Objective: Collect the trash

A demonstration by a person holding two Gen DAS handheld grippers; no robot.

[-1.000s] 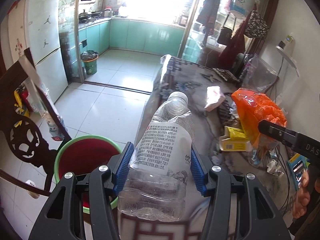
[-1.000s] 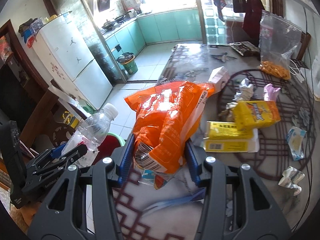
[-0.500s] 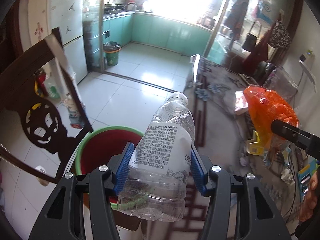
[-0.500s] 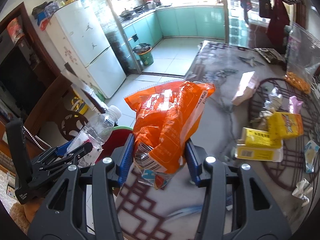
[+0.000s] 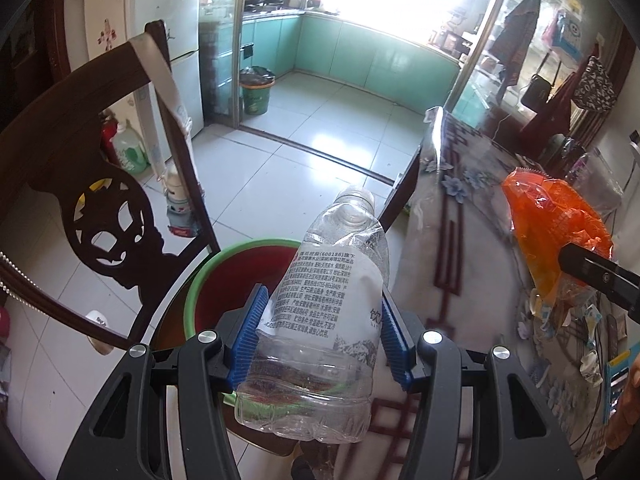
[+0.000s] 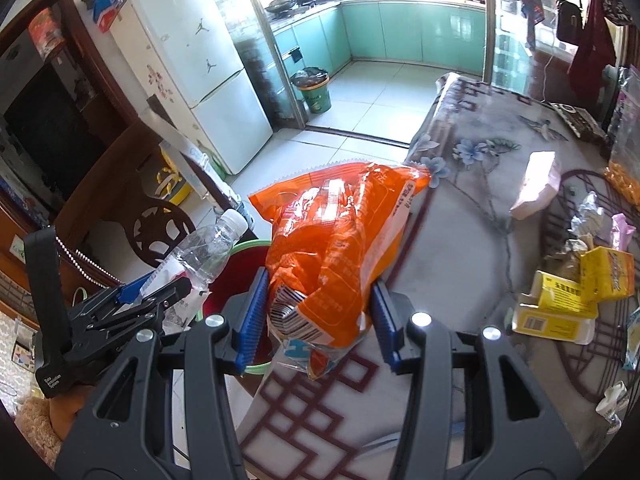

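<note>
My left gripper [image 5: 320, 332] is shut on an empty clear plastic bottle [image 5: 332, 304] with a white label and holds it over the near rim of a red bin with a green rim [image 5: 224, 276] on the floor beside the table. My right gripper [image 6: 316, 320] is shut on a crumpled orange snack bag [image 6: 336, 248], held above the table's left edge, close to the bin [image 6: 248, 256]. The bag also shows in the left wrist view [image 5: 552, 224]; the bottle also shows in the right wrist view [image 6: 204, 252].
A dark carved wooden chair [image 5: 108, 216] stands left of the bin. The table [image 6: 472, 240] has a patterned cover and carries yellow boxes [image 6: 560, 304], wrappers [image 6: 584, 220] and a pink-white packet [image 6: 536, 184]. A green bucket [image 5: 256, 92] stands by the kitchen door, a white fridge [image 6: 200, 80] beyond.
Both grippers have moved left off the table toward the red bin, each still holding its item. The bottle now hangs over the bin's rim.
</note>
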